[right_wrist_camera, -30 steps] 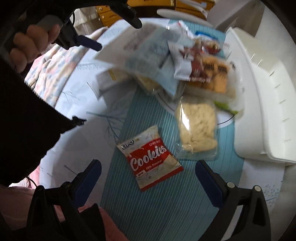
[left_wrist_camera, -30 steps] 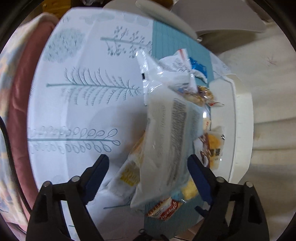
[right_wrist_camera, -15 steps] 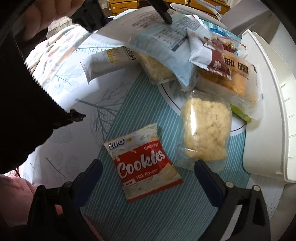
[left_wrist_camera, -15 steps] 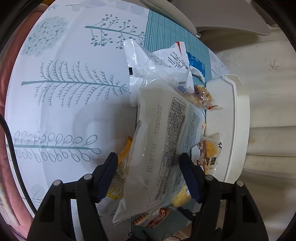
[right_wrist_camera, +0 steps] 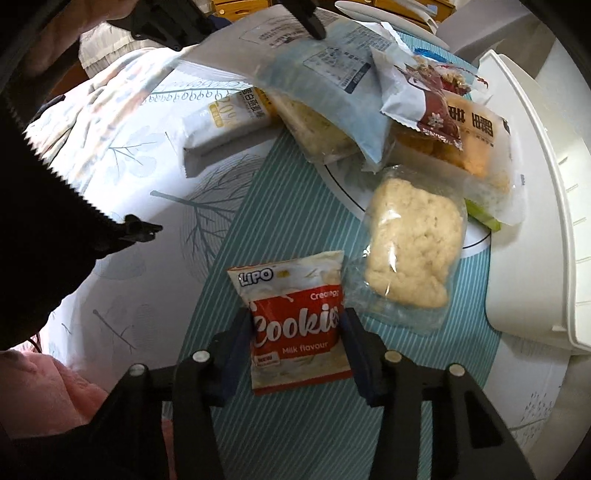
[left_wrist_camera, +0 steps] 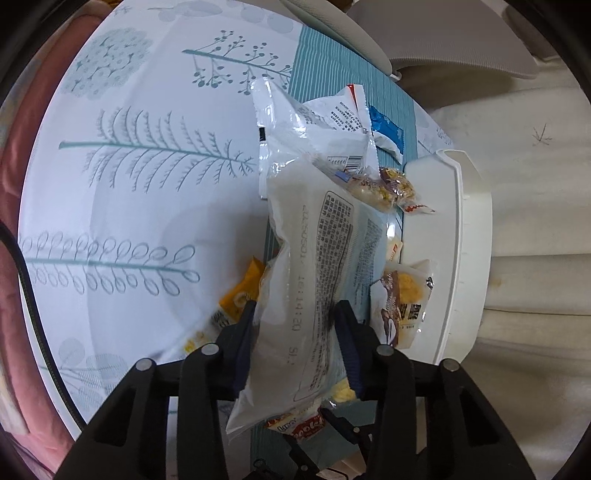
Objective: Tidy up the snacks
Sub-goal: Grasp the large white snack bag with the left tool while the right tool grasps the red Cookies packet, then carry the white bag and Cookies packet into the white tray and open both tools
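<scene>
White leaf-printed tablecloth point(left_wrist_camera: 140, 192) and a teal striped runner point(right_wrist_camera: 280, 206) are seen beneath one white bin point(right_wrist_camera: 535, 206). One long snack bag point(left_wrist_camera: 317, 280) is clamped by the left gripper point(left_wrist_camera: 295, 343), one cookie packet point(right_wrist_camera: 295, 317) by the right gripper point(right_wrist_camera: 297, 343), jaws just closing.

the long pale packet point(left_wrist_camera: 314, 266) covers most of the yellow packet point(left_wrist_camera: 236, 295) and the snacks beneath it, and all but a strip of the cookies pouch point(left_wrist_camera: 299, 430). its small print is unreadable. in the right wrist view the left claw point(right_wrist_camera: 236, 26) is cut off by the top edge, its tips sunk behind that packet. the white bin point(right_wrist_camera: 535, 221) runs out at the right. a dark sleeve point(right_wrist_camera: 40, 206) hides the worktop point(right_wrist_camera: 140, 199) at left.
</scene>
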The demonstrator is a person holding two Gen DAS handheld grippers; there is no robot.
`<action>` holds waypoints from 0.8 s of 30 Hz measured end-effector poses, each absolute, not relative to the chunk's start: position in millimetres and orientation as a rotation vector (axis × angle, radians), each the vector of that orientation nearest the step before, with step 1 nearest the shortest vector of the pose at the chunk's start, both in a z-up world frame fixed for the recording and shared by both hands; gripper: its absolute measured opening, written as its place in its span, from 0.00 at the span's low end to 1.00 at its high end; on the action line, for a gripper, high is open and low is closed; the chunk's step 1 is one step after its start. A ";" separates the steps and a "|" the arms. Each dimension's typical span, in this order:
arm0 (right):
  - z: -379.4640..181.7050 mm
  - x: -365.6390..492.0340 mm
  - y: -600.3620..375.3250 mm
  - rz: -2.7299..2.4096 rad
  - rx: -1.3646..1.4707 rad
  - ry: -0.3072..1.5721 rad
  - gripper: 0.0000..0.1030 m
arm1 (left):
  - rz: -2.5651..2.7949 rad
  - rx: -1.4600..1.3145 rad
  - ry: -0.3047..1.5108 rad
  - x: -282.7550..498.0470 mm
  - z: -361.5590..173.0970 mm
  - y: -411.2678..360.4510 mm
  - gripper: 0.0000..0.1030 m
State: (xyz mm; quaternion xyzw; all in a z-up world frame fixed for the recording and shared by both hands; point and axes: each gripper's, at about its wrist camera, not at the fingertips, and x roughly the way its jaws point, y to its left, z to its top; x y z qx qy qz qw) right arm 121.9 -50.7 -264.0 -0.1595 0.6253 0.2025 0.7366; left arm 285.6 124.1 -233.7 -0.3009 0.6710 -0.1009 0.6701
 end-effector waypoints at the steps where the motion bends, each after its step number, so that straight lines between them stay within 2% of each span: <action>1: -261.4 123.5 -49.0 0.440 -0.342 1.380 0.46 | -0.224 -0.682 1.514 283.0 -232.3 125.7 0.37; 10: -256.2 115.7 -54.9 0.395 -0.245 1.404 0.45 | -0.220 -0.696 1.484 256.5 -210.2 143.3 0.28; 24: -191.9 83.0 -40.2 0.353 -0.180 1.253 0.45 | -0.287 -0.766 1.314 173.6 -156.3 191.9 0.21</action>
